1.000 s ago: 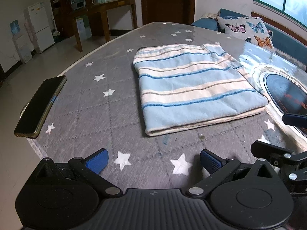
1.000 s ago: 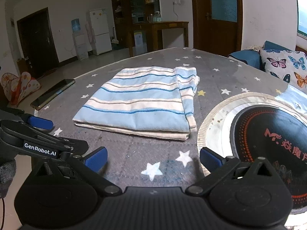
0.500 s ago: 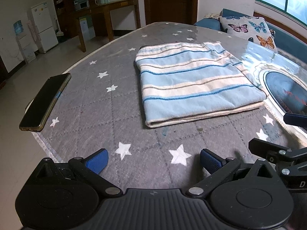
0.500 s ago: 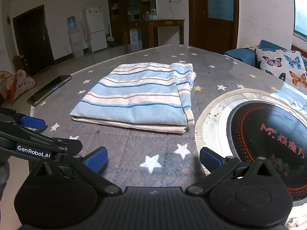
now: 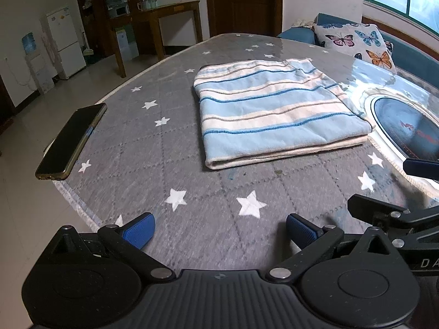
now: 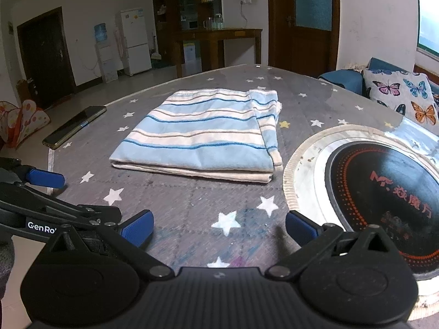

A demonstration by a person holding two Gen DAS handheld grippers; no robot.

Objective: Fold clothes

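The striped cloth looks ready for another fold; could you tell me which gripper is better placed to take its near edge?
Probably left: the striped cloth's near edge lies ahead of the open left gripper.

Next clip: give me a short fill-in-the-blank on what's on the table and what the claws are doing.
1. The striped cloth lies ___ on the table, held by neither claw.
2. Both the left claw and the right claw are ___.
3. The phone lies at the table's ___.
4. The cushion is printed with ___.

Missing words: folded; open; edge; butterflies
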